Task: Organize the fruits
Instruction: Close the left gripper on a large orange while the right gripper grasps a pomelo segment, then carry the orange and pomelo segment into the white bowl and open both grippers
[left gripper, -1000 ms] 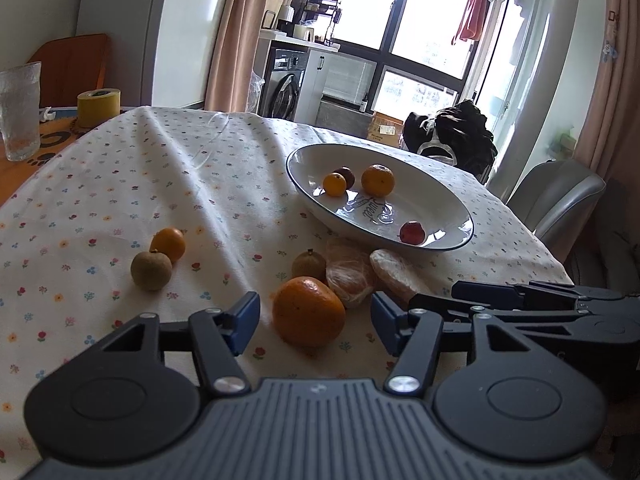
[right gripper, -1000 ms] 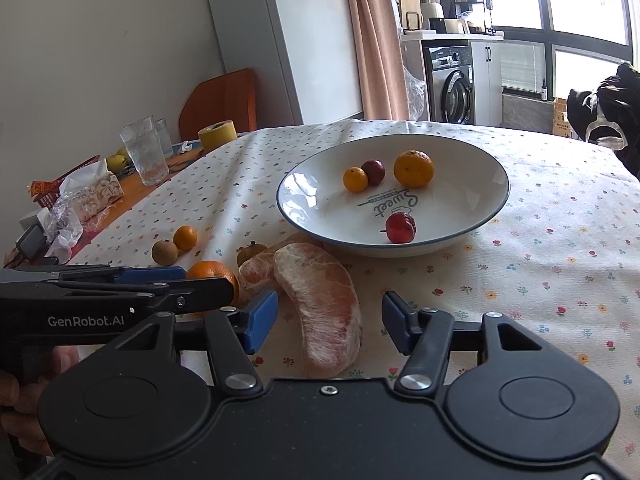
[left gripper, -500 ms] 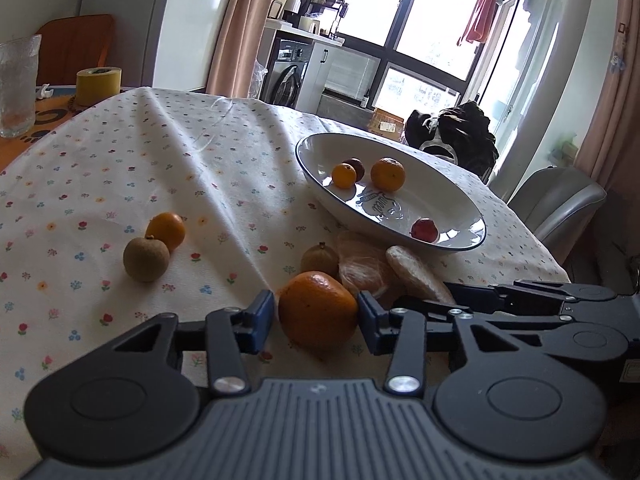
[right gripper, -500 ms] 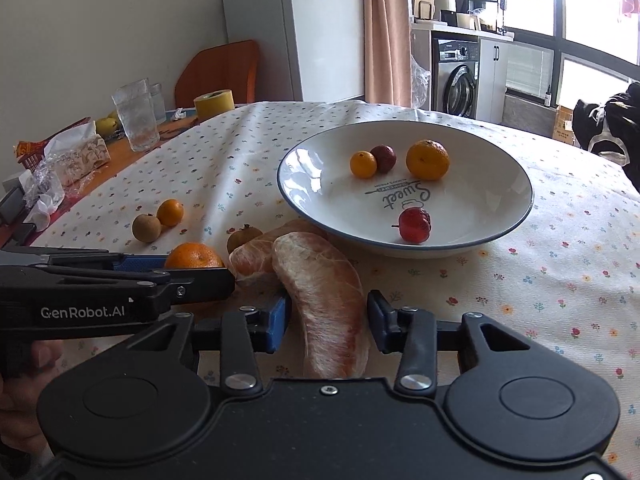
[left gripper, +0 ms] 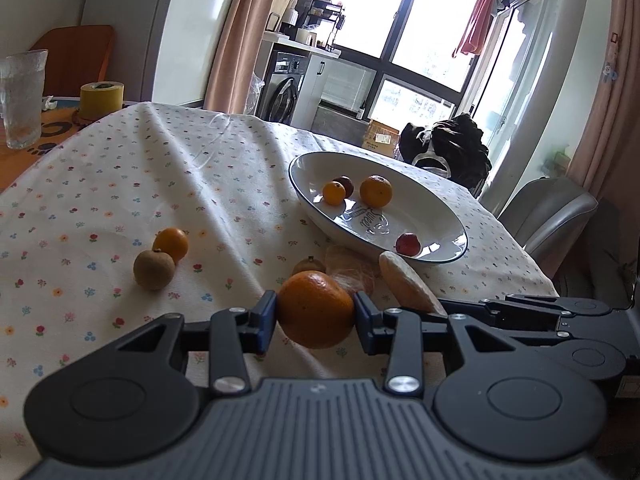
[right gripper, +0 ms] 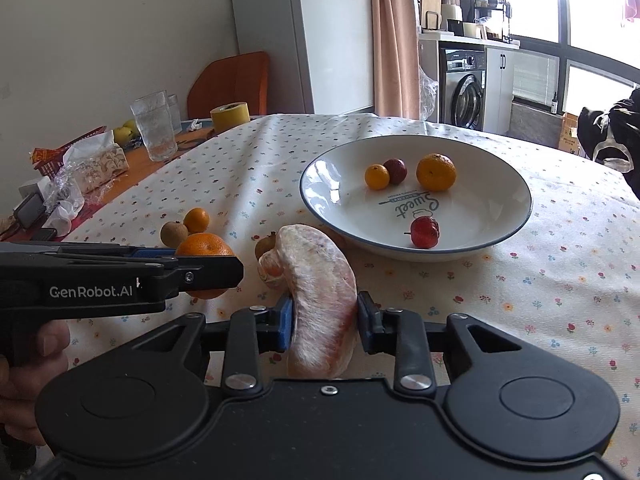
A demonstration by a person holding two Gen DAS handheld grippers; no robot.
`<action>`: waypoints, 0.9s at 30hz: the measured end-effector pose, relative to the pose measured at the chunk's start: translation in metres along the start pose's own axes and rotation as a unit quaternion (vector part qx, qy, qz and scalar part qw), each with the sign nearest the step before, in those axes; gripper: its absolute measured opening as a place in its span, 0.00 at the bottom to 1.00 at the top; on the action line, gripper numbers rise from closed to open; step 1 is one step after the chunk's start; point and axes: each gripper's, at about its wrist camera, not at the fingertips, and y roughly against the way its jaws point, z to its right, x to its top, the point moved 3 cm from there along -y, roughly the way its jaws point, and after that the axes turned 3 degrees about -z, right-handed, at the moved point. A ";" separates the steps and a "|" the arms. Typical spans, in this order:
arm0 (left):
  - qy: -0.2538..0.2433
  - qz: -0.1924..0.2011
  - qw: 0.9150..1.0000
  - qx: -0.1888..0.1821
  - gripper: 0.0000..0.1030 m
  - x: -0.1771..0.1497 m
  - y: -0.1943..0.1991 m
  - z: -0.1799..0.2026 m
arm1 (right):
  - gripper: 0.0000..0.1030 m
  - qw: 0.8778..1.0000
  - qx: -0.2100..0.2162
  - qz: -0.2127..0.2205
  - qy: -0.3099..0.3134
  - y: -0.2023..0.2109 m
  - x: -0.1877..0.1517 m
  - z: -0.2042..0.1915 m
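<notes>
Left gripper (left gripper: pixel 315 315) pinches the firm round orange mandarin (left gripper: pixel 315 310) across its middle just off the cloth, right gripper (right gripper: pixel 324 317) squeezes the soft, tearable peeled pink pomelo segment (right gripper: pixel 320 300) mid-length, both short of the white blue-rimmed plate (right gripper: pixel 504 224).

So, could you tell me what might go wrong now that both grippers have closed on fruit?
The right gripper pinches the soft peeled pomelo segment at one end only, so it could tear or sag. The left gripper holds a round orange that could slip out. Both sit close together, so they might collide heading for the plate.
</notes>
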 end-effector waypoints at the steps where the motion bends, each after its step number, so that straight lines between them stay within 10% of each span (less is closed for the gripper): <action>1: 0.000 0.002 1.000 0.002 0.38 0.001 0.002 0.001 | 0.29 1.000 0.001 0.003 0.000 0.003 0.001 0.001; 27: -0.034 0.055 0.998 0.008 0.38 0.036 0.024 0.024 | 0.28 0.997 -0.036 0.070 -0.014 0.041 0.035 0.035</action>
